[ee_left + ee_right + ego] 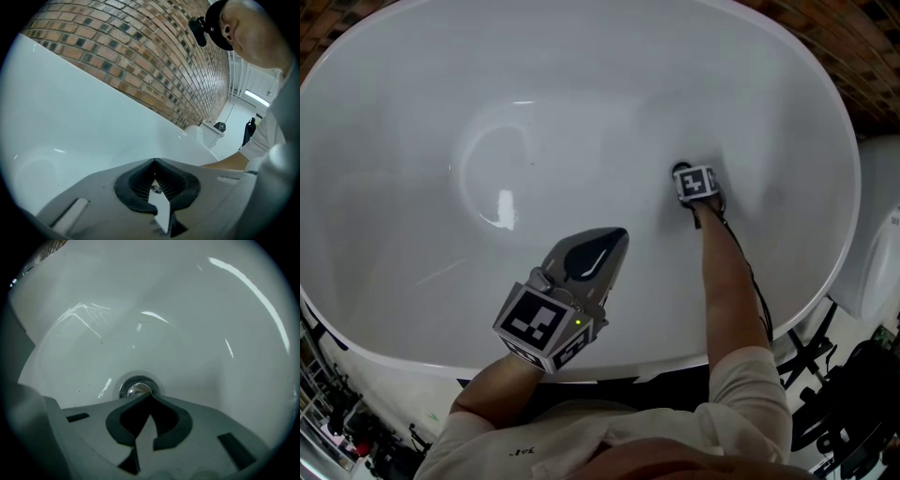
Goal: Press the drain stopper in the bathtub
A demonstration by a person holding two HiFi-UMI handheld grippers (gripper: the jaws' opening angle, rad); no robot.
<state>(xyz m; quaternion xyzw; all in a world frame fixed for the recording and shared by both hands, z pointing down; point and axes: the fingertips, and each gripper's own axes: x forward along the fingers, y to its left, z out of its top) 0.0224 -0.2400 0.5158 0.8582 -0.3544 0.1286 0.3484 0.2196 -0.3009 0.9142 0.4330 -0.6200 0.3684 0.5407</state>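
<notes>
The white bathtub filled the head view. The right gripper reached down to the tub floor at about 3 o'clock from the centre, its jaws pressed together with nothing between them. In the right gripper view the chrome drain stopper sat in its ring just at 11 o'clock of the closed tips — whether they touched it could not be told. The left gripper hung over the near rim at 6 o'clock, well apart from the drain, jaws likewise closed and empty, facing a brick wall.
</notes>
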